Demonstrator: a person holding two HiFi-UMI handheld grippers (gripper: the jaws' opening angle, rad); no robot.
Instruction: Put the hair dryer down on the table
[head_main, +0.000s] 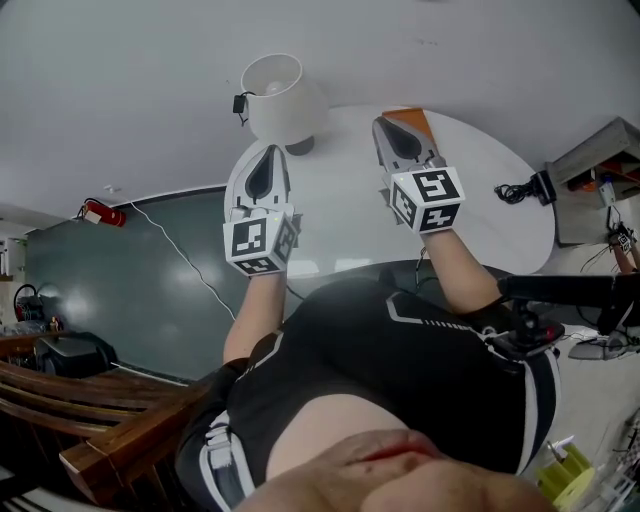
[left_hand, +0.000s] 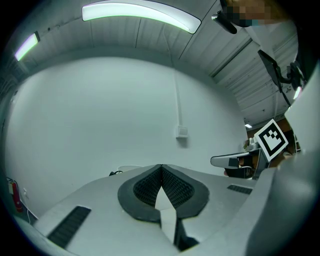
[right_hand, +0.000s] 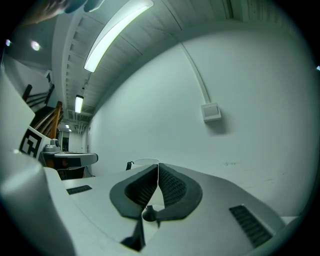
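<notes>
A white hair dryer (head_main: 275, 95) with a round open mouth and a black cord stands at the far edge of the white round table (head_main: 480, 190). My left gripper (head_main: 268, 152) points at it from just short of it, jaws shut and empty. My right gripper (head_main: 386, 122) hovers over the table to the right of the dryer, also shut with nothing between its pads. In the left gripper view the closed tips (left_hand: 161, 166) hide most of the dryer (left_hand: 127, 169). In the right gripper view the dryer's rim (right_hand: 145, 162) shows just behind the closed tips (right_hand: 158, 165).
A grey box with cables (head_main: 600, 170) stands past the table's right edge. A black stand (head_main: 560, 290) sits at the right. Wooden slats (head_main: 100, 400), a black case (head_main: 70, 352) and a red fire extinguisher (head_main: 100, 213) are at the left. A wall box (right_hand: 211, 112) hangs on the white wall.
</notes>
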